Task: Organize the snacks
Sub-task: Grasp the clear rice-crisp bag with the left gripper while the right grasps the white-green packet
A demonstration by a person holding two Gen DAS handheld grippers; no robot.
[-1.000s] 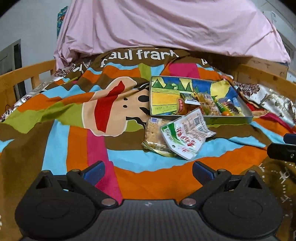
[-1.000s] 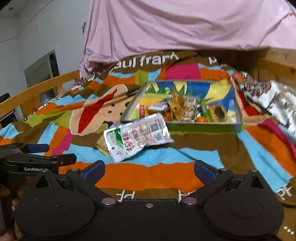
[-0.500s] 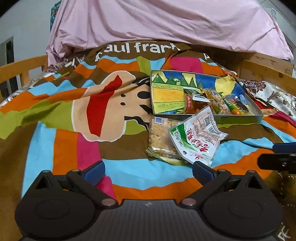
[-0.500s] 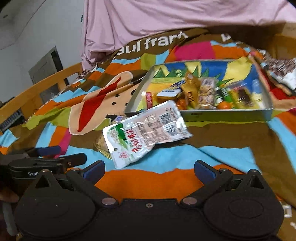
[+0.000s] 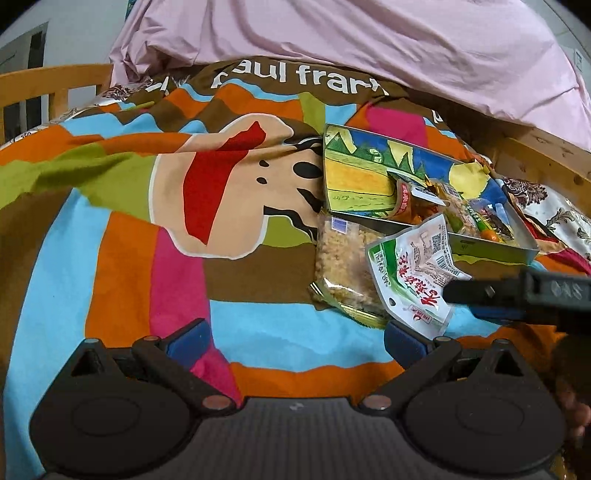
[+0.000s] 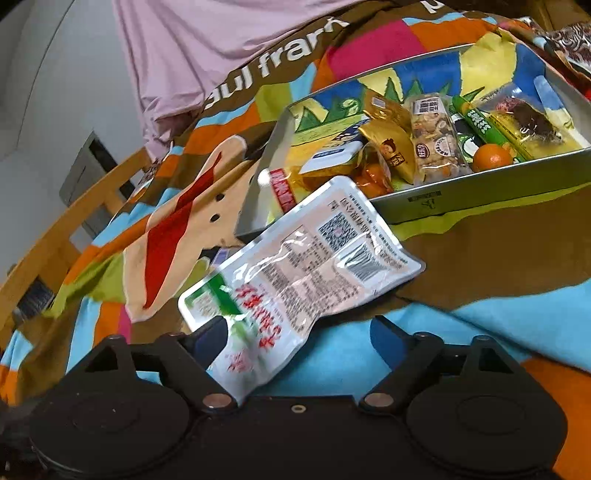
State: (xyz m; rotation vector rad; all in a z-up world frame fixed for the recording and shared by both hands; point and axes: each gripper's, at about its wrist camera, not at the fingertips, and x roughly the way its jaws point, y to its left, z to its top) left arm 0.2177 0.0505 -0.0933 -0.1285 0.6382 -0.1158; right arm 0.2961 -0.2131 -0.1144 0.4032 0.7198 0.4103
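A white and green snack pouch point(image 6: 295, 273) lies on the striped blanket in front of a metal tin point(image 6: 480, 192) that holds several snacks. My right gripper point(image 6: 299, 332) is open, its jaws either side of the pouch's near end. In the left wrist view the pouch point(image 5: 410, 269) overlaps a clear pack of crisp snack point(image 5: 343, 266), both just before the tin point(image 5: 491, 251). My right gripper's fingers point(image 5: 480, 291) reach over the pouch from the right. My left gripper point(image 5: 295, 339) is open and empty, low over the blanket to the left.
The colourful blanket point(image 5: 129, 229) covers a bed. A pink sheet point(image 5: 332, 33) is heaped behind the tin. Wooden bed rails stand at the left point(image 6: 59, 236) and the far right point(image 5: 535, 155).
My right gripper has moved forward and down until its open jaws flank the pouch. My left gripper has moved closer to the snacks.
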